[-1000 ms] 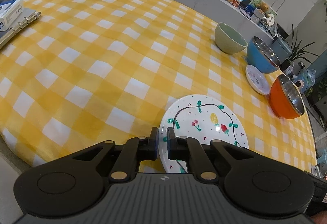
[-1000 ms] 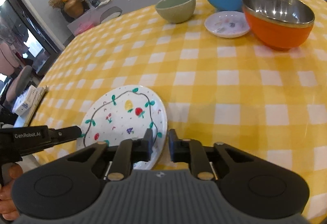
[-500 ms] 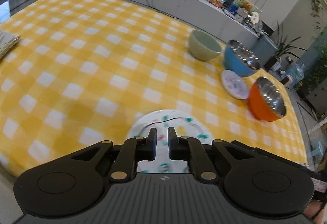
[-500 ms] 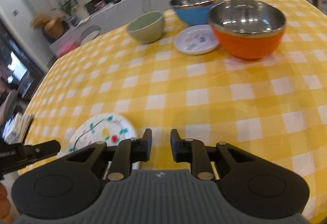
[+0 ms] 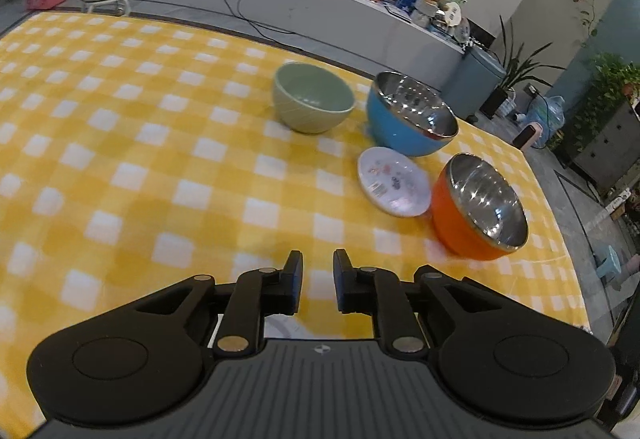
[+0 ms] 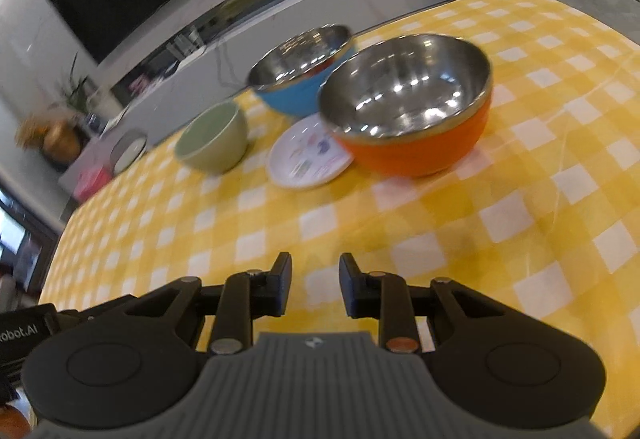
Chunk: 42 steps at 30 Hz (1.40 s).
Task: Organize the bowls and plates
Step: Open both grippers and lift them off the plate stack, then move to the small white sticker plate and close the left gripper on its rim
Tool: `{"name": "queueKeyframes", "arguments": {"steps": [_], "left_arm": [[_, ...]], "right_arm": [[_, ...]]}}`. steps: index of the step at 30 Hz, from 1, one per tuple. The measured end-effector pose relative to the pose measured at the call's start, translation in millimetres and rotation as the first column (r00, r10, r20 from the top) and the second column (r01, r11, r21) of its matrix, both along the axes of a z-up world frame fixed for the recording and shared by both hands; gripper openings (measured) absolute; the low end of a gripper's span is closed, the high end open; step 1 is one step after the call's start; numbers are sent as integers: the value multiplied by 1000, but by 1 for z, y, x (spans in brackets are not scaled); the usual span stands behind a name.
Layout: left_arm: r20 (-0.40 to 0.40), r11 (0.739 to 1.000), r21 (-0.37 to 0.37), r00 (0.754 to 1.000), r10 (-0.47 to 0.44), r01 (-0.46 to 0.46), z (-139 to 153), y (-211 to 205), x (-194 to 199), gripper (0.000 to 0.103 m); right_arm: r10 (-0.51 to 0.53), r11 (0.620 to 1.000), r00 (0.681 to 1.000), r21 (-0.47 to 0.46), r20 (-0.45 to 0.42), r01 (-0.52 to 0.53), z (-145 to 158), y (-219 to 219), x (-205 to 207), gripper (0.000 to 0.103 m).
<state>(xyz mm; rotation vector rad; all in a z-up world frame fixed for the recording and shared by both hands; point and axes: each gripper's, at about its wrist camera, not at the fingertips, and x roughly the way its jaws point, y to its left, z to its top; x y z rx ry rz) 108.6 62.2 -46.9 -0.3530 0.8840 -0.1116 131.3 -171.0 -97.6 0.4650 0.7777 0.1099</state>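
Hovering narrowly parted and empty, left tool (image 5: 316,281) and right tool (image 6: 312,285) face unsorted dishes: green bowl (image 5: 313,103), blue bowl (image 5: 412,115), small plate (image 5: 394,181), orange bowl (image 5: 478,209) sit unstacked on the bench (image 5: 120,143).

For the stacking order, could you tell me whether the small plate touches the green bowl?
Apart: the left wrist view shows checked cloth between small plate and green bowl.
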Motion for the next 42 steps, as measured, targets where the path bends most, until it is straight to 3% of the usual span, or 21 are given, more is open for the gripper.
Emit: {"name": "queueKeyframes", "arguments": {"steps": [15, 22, 33, 37, 38, 39, 42], "left_arm": [[36, 998, -13, 998, -53, 53, -29, -23, 66, 35], [49, 996, -41, 996, -72, 74, -38, -32, 94, 41], [2, 996, -20, 996, -89, 89, -59, -43, 130, 41], [17, 995, 21, 995, -97, 96, -60, -46, 132, 27], [16, 995, 30, 995, -100, 99, -60, -46, 132, 17], [15, 994, 35, 994, -104, 103, -60, -47, 132, 14], [24, 991, 47, 992, -123, 122, -57, -50, 128, 5]], "right_arm": [[-179, 979, 983, 105, 32, 175, -20, -17, 37, 27], [-202, 975, 977, 113, 68, 194, -25, -13, 49, 27], [-200, 973, 978, 127, 63, 191, -35, -12, 67, 26], [-197, 974, 978, 131, 66, 187, -35, -11, 70, 26], [-195, 974, 978, 129, 68, 186, -36, -10, 71, 26], [-193, 975, 979, 125, 70, 184, -36, -9, 72, 25], [-190, 978, 979, 105, 71, 183, -36, -7, 73, 15]]}}
